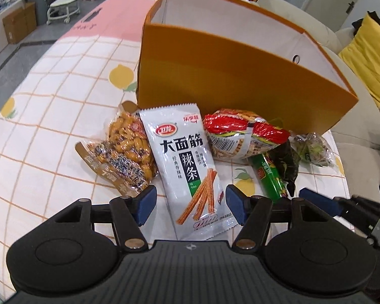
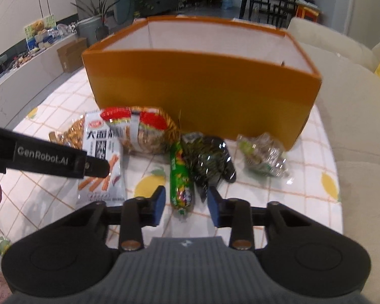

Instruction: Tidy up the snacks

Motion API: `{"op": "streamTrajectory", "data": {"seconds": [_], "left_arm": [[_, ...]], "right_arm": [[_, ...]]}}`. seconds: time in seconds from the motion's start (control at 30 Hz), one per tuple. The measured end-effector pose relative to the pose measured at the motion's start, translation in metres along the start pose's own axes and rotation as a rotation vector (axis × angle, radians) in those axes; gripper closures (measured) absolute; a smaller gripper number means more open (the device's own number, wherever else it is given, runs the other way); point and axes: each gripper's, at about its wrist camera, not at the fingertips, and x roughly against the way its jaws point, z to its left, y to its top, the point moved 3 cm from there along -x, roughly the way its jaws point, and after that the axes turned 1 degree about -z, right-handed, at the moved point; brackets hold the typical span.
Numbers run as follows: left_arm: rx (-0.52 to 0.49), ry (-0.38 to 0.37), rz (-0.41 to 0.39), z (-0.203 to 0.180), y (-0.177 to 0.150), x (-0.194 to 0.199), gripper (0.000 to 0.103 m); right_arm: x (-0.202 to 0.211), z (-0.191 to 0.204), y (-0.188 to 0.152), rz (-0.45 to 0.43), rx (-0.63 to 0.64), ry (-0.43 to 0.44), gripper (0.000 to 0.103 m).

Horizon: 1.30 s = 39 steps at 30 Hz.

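Going from the left: one packet of coated peanuts [image 1: 129, 149] lies on the tabletop [image 1: 50, 106], and just beside it one white spicy-strip packet [image 1: 190, 167]. Its long axis runs away from me, and its near end sits between my left fingers [image 1: 188, 206], which are spread either side of it without pressing.

Next comes one red-and-yellow snack bag [image 1: 243, 134], set against the front wall of the single orange box [image 1: 240, 81], open-topped and showing nothing inside from here. Then one green sausage stick [image 2: 181, 177], also lengthwise away from me, with its near tip between my right fingers [image 2: 186, 206]; there is a visible gap on both sides, so they are apart, not pinching. My right hand is the nearer one to it.

Touching its right side is one dark crinkled packet [image 2: 210, 162], and well apart, farthest right, one clear packet with green contents [image 2: 262, 157]. Six snacks, all outside the box.
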Motion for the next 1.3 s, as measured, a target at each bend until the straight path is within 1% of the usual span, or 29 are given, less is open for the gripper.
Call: {"op": "streamTrajectory", "data": {"seconds": [0.03,0.13,0.33,0.47,0.5,0.57,0.63,0.7,0.9,1.03,1.13,1.23,1.3], "left_arm": [[0.002,-0.003,0.009,-0.001,0.000,-0.003,0.029],[0.000,-0.006,0.030,-0.002,-0.003,-0.011,0.030],[-0.013,0.006,0.005,-0.007,-0.002,-0.017,0.028],[-0.056,0.028,-0.001,-0.012,-0.004,-0.019,0.027],[-0.069,0.037,0.001,-0.013,-0.004,-0.019,0.029],[-0.089,0.050,0.013,-0.014,-0.004,-0.019,0.035],[-0.078,0.051,0.032,-0.014,-0.003,-0.019,0.038],[-0.080,0.043,0.054,-0.012,-0.005,-0.017,0.039],[-0.148,0.028,0.148,-0.008,-0.017,-0.006,0.041],[-0.169,0.020,0.210,-0.003,-0.023,0.001,0.042],[-0.190,0.036,0.257,0.001,-0.026,0.005,0.042],[-0.211,0.061,0.294,0.004,-0.028,0.007,0.037],[-0.217,0.069,0.305,0.007,-0.030,0.008,0.034]], "right_arm": [[-0.004,-0.001,-0.001,0.012,-0.007,0.007,0.076],[-0.011,-0.004,-0.003,0.035,-0.025,0.016,0.076],[-0.019,-0.002,-0.004,0.035,-0.023,0.033,0.072],[-0.019,-0.001,-0.005,0.026,-0.018,0.038,0.072],[-0.020,0.000,-0.004,0.027,-0.016,0.038,0.073],[-0.021,0.000,-0.003,0.029,-0.015,0.040,0.075],[-0.021,0.000,-0.003,0.036,-0.017,0.042,0.082],[-0.019,0.000,-0.004,0.044,-0.020,0.051,0.086],[-0.014,-0.001,-0.008,0.091,-0.055,0.078,0.087],[-0.006,-0.001,-0.013,0.132,-0.064,0.089,0.087],[-0.001,-0.003,-0.018,0.164,-0.074,0.101,0.087],[0.004,-0.003,-0.021,0.196,-0.090,0.109,0.087],[0.006,-0.002,-0.023,0.212,-0.090,0.108,0.086]]}}
